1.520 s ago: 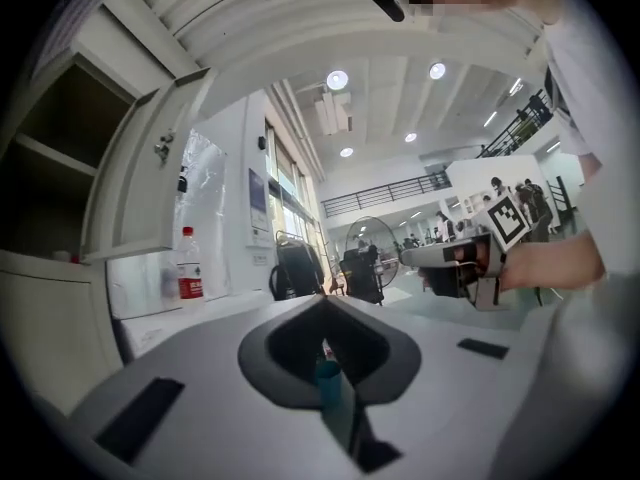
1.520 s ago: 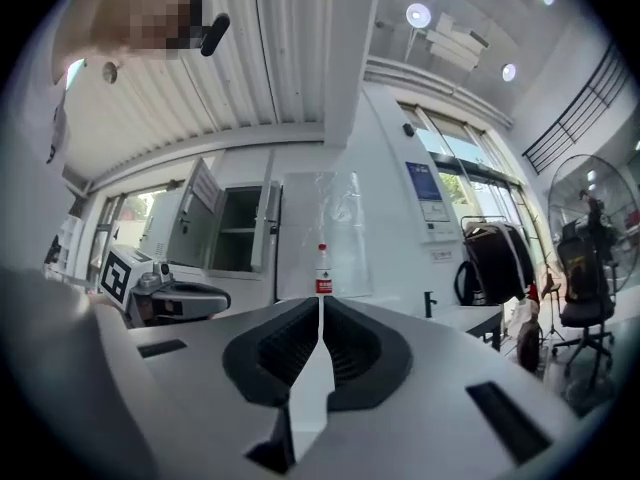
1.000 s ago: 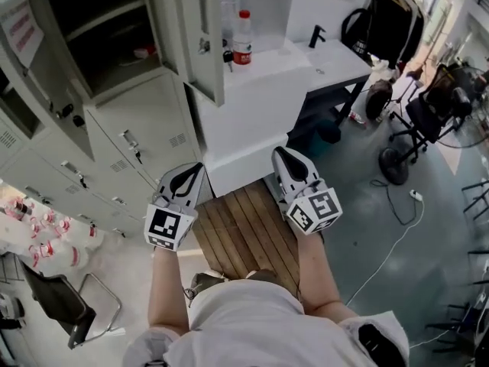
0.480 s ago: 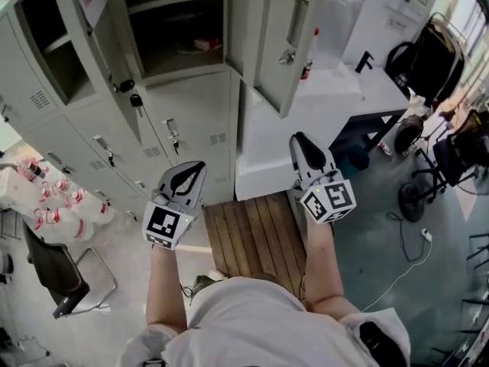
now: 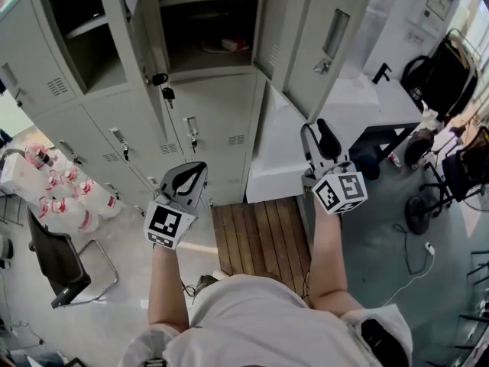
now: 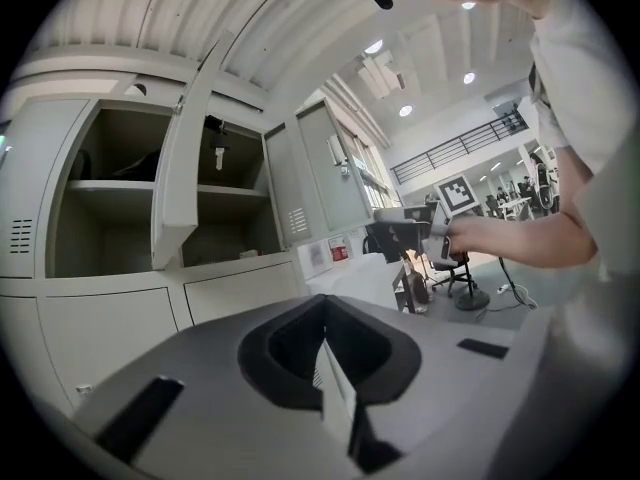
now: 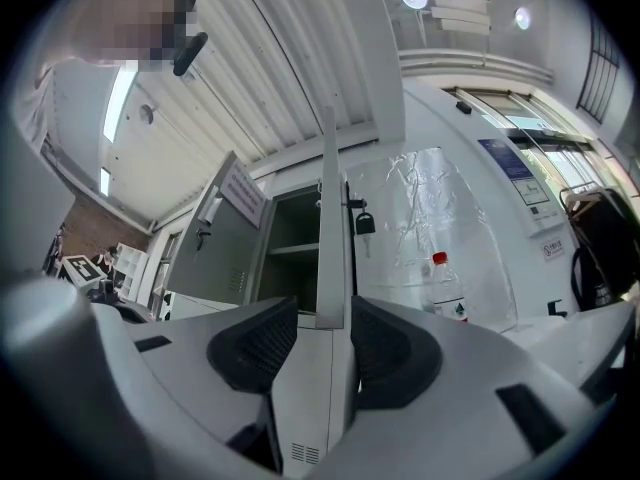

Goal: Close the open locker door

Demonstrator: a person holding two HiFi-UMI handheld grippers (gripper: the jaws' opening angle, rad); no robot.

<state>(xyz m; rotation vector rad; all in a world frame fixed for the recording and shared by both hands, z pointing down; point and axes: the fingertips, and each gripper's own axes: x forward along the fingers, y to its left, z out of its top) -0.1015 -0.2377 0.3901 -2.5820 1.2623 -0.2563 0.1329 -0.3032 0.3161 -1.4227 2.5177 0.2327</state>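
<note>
L tongs pinched shut w/ nothing betw. them, held in front of the lower lockers. Open locker door stands swung out at the right end of the locker bank, beside the white surface. R tongs sit just under its lower edge, spread wide and just been opening; door edge lines up w/ the gap, pads not seen pressing it.

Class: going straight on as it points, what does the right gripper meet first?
Likely the edge of the open locker door, lined up between the jaws of the right gripper, which have just been opening; depth unclear.
</note>
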